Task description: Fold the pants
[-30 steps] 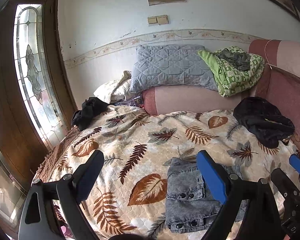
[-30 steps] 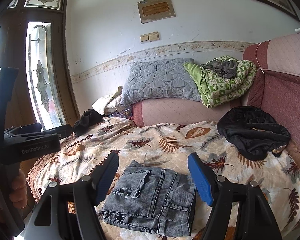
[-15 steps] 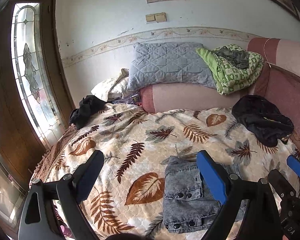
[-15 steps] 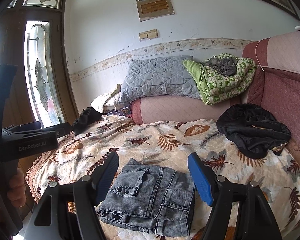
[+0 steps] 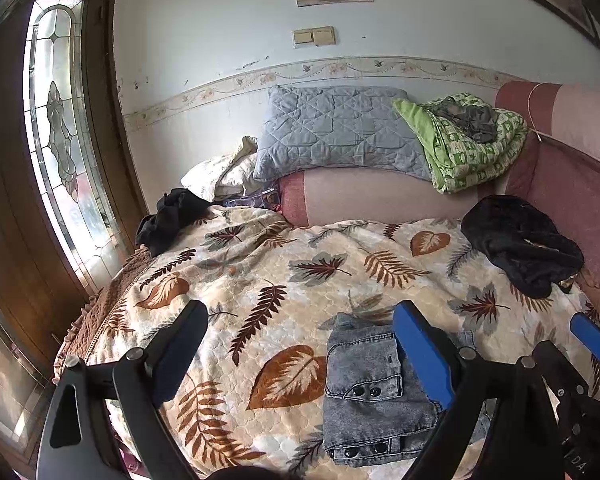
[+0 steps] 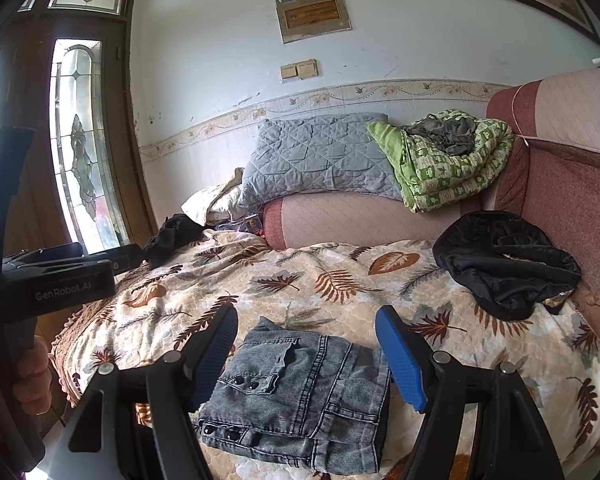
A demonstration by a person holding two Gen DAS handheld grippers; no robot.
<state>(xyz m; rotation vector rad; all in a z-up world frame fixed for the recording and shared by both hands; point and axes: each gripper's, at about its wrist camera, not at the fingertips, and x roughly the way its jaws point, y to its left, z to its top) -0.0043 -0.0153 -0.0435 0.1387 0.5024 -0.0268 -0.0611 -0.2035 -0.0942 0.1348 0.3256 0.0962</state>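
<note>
You're holding right gripper (image 6: 306, 344) spread wide, pinching nothing, left gripper (image 5: 300, 344) also gaping empty, folded grey pants (image 6: 300, 396) lying under right jaws at 6 o'clock on leaf-print bedspread (image 6: 340, 280), black garment (image 6: 508, 264) sitting at 2 o'clock.

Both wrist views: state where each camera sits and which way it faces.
Left wrist: on the left gripper, facing slightly down across the leaf-print bedspread; its fingers spread, right gripper's blue tip at right.
Right wrist: on the right gripper, facing folded grey jeans; the left gripper's body and a hand at left.
Shared: jeans, grey pillow, black garment.
</note>
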